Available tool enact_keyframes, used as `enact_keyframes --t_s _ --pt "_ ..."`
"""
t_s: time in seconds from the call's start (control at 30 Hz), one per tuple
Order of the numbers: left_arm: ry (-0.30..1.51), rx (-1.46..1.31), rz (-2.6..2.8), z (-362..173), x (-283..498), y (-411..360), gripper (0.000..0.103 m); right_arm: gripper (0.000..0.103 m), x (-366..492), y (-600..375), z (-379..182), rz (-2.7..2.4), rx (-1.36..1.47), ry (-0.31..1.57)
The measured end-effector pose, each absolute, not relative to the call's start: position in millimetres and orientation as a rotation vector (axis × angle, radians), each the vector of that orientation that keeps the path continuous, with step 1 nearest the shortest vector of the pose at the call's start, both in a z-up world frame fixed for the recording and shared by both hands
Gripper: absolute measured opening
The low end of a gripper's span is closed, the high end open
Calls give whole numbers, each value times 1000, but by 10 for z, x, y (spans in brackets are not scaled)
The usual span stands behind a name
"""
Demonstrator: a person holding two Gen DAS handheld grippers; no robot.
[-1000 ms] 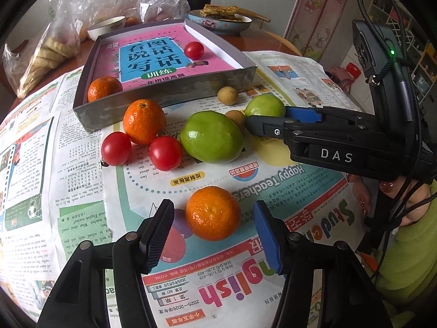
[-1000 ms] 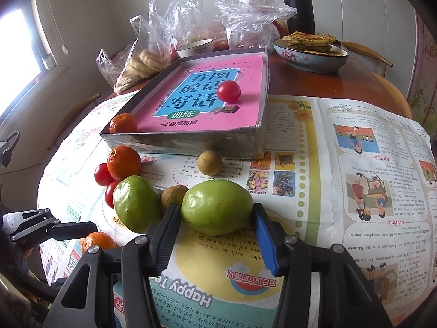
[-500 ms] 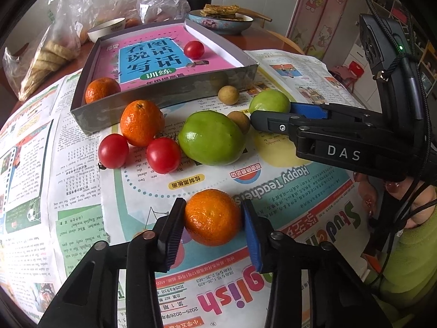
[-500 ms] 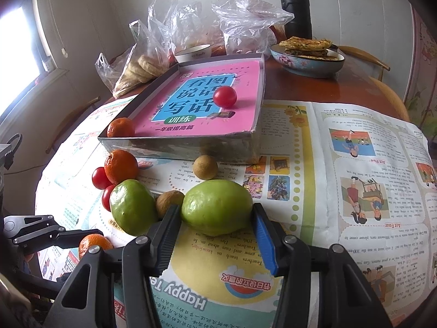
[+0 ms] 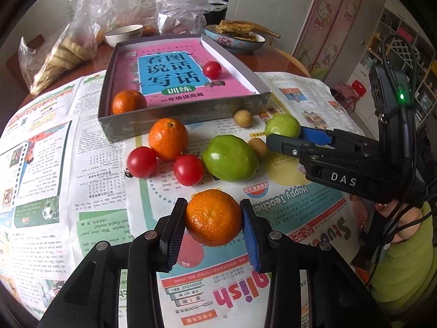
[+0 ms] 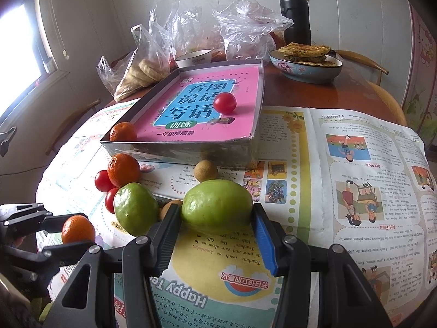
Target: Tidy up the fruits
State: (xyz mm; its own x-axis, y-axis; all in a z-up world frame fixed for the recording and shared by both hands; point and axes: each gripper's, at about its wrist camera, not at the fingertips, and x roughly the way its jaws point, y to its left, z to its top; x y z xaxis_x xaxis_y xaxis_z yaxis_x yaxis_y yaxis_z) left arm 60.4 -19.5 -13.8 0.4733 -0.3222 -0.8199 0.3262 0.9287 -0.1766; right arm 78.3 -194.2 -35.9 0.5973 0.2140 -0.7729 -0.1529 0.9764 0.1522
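Note:
My left gripper [image 5: 213, 218] is shut on an orange tangerine [image 5: 213, 217], low over the newspaper. My right gripper [image 6: 217, 216] is shut on a green fruit [image 6: 217, 202]; that fruit also shows in the left wrist view [image 5: 282, 125]. A grey box [image 5: 191, 114] with a pink book cover inside holds a tangerine [image 5: 128, 101] and a cherry tomato [image 5: 212, 69]. In front of the box lie another tangerine [image 5: 168, 138], two tomatoes [image 5: 141, 161] [image 5: 188, 169], a second green fruit [image 5: 230, 158] and two small brown longans [image 5: 243, 118] [image 5: 258, 149].
Newspaper [image 6: 355, 164] covers the round wooden table. Behind the box stand plastic bags of bread [image 5: 65, 54], a white bowl [image 5: 124, 34], a blue bowl of flatbread [image 6: 306, 63] and a black flask [image 6: 295, 13]. A person's hand and green sleeve [image 5: 401, 246] are at the right.
My left gripper has closed from open onto the tangerine and raised it slightly. My right gripper has stayed shut on the green fruit and lifted a little.

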Motion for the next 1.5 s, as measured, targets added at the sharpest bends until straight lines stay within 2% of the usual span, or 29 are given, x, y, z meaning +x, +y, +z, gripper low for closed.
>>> enact_keyframes --t_s 1.07,1.5 --pt "932 -33 -349 140 1003 -86 40 52 894 -2040 -166 194 97 855" --pt "922 -55 -352 270 1306 -100 40 52 1067 -2077 80 184 98 815"
